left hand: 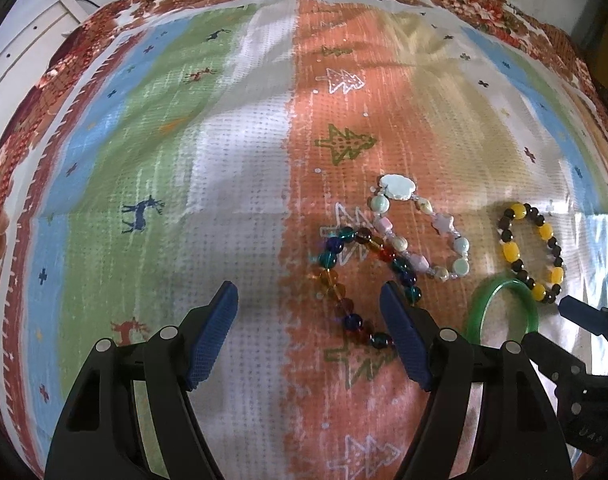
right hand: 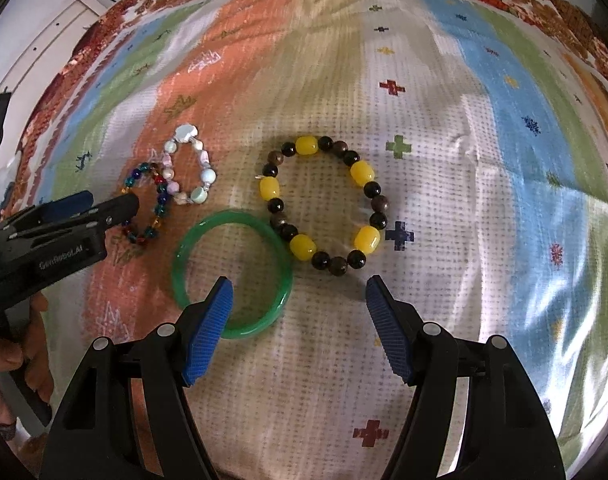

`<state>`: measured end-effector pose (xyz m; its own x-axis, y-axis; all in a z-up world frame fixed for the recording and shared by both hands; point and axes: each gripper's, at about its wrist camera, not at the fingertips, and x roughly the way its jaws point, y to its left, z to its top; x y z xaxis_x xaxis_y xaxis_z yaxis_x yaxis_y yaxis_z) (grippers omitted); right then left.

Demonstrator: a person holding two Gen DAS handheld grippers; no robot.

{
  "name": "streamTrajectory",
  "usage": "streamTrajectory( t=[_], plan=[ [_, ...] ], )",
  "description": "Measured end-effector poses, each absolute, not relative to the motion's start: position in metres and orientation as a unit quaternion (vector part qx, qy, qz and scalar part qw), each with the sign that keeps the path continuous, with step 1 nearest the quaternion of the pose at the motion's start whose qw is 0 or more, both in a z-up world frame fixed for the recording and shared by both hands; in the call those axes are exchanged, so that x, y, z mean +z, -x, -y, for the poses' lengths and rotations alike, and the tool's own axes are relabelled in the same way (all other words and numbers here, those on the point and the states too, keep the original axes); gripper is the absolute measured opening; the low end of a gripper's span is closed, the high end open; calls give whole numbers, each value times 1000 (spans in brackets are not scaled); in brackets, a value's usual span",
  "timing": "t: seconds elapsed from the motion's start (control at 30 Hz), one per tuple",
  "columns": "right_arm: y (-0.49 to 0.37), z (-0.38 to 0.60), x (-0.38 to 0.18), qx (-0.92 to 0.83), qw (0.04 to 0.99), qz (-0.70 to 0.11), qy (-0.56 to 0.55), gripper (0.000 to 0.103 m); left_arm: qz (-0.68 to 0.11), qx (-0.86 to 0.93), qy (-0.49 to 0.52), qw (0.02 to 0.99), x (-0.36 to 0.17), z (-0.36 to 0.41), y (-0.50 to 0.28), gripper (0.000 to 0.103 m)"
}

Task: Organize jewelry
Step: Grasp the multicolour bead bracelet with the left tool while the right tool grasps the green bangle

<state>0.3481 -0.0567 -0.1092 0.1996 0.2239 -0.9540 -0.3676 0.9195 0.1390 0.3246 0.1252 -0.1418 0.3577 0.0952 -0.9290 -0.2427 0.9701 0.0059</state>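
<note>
Left gripper and right gripper both stand spread, holding nothing. 4 pieces lie on the patterned cloth: green bangle at centre-left, yellow-and-black bracelet just right of it, multicoloured glass bracelet overlapping the pale stone bracelet mid-frame.

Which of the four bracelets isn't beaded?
The green bangle: one smooth solid ring, lying flat beside the yellow-and-black bracelet. The other three are beaded.

Green bangle, yellow-and-black bracelet
</note>
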Motion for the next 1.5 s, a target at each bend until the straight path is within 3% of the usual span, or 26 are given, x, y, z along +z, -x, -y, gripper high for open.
streamTrajectory(
  t=[0.2, 0.33, 0.47, 0.53, 0.63, 0.67, 0.73, 1.5],
  plan=[
    [-347, 55, -114, 188, 768, -608, 69, 68, -566, 114, 52, 815, -150, -126, -330, 72],
    [-349, 59, -117, 179, 764, -617, 65, 55, -567, 113, 44, 815, -150, -124, -329, 66],
    [-352, 64, -117, 180, 760, -622, 51, 49, -566, 111, 45, 816, -150, -125, -327, 52],
    [-352, 66, -117, 177, 760, -623, 51, 34, -566, 110, 46, 816, -150, -126, -327, 41],
    [-352, 67, -118, 181, 758, -625, 48, 16, -568, 109, 47, 815, -149, -128, -326, 17],
    [-352, 68, -118, 183, 758, -625, 49, 14, -570, 106, 48, 814, -149, -128, -325, 9],
    [-351, 69, -118, 189, 757, -623, 53, 8, -571, 102, 51, 813, -148, -129, -324, 9],
    [-317, 70, -71, 211, 800, -554, 97, 9, -538, 65, 86, 836, -101, -118, -289, 9]
  ],
)
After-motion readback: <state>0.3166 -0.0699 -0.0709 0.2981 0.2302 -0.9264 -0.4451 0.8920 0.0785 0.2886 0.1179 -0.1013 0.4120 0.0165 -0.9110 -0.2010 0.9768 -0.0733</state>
